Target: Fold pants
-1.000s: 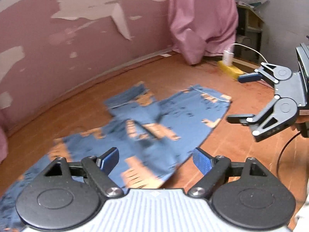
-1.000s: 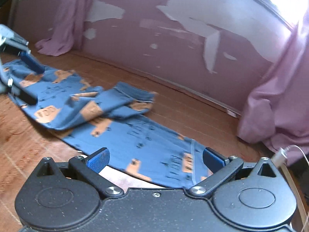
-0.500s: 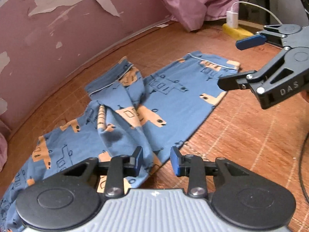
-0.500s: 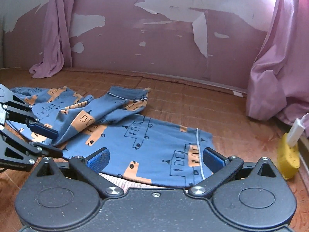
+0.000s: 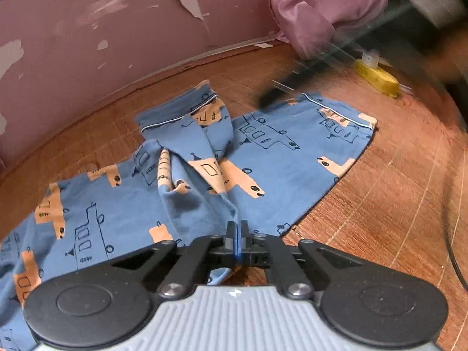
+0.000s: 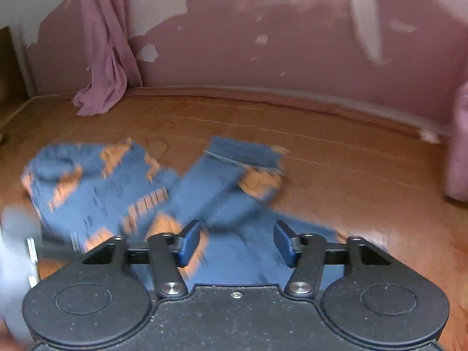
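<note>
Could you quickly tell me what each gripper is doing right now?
Left gripper: closed, pinching a raised fold of the blue pants.
Right gripper: open, holding nothing, over the pants.

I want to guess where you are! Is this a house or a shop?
Probably a room in a house. The pants lie on a wooden floor, a pink curtain hangs by a peeling pink wall, and a yellow power strip sits nearby.
</note>
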A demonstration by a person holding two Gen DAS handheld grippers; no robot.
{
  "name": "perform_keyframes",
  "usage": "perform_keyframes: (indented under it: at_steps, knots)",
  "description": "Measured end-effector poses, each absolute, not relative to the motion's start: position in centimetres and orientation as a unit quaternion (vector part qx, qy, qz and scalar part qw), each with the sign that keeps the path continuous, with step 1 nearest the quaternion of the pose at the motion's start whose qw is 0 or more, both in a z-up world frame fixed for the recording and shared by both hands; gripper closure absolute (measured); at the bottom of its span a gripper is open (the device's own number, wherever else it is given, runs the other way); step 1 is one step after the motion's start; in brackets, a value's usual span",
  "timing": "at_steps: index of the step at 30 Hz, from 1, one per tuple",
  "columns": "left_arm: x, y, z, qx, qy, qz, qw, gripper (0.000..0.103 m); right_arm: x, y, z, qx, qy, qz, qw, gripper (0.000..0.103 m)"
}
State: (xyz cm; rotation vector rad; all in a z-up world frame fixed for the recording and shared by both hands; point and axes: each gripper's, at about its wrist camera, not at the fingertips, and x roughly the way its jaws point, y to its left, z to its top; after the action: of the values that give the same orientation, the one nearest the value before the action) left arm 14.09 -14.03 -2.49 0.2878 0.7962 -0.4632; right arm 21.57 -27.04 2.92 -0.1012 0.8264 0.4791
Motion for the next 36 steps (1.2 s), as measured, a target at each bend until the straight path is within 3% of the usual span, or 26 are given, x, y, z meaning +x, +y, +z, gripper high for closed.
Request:
perform_keyframes:
  at_steps: [5, 10, 19, 20, 22, 23, 24, 28, 36]
  knots:
    - [14.8, -13.3, -2.8, 0.112, 0.39, -0.229, 0.885, 0.103, 31.1, -19.2, 3.3, -0.049, 0.506, 0.23, 0.83, 0.048]
    - [14.8, -13.4, -3.0, 0.109, 0.386, -0.242, 0.883, 0.103, 35.5, -14.1, 1.1, -0.083, 0.581, 0.168, 0.792, 0.048]
    - [15.1, -13.3, -3.2, 0.108, 0.383, -0.247, 0.884, 0.103, 35.1, -9.2, -0.7, -0.203, 0.57, 0.133, 0.785, 0.045]
    - [15.1, -13.4, -3.2, 0.108, 0.383, -0.247, 0.884, 0.103, 34.9, -8.7, -1.1, -0.228, 0.564, 0.126, 0.783, 0.047]
    - [15.1, -13.4, -3.3, 0.108, 0.382, -0.246, 0.884, 0.103, 34.7, -8.5, -1.4, -0.256, 0.553, 0.12, 0.784, 0.067]
    - [15.1, -13.4, -3.2, 0.108, 0.382, -0.246, 0.884, 0.103, 34.6, -8.7, -1.4, -0.26, 0.549, 0.119, 0.786, 0.091]
    - [15.0, -13.3, -3.2, 0.107, 0.382, -0.246, 0.885, 0.103, 34.5, -9.0, -1.2, -0.256, 0.545, 0.119, 0.79, 0.101]
    - [14.8, -13.2, -2.9, 0.11, 0.374, -0.24, 0.889, 0.103, 34.5, -11.8, 1.2, -0.196, 0.516, 0.121, 0.825, 0.103]
    - [14.0, -13.5, -1.4, 0.139, 0.328, -0.246, 0.901, 0.103, 28.3, -25.8, 7.5, 0.042, 0.395, 0.105, 0.912, 0.103]
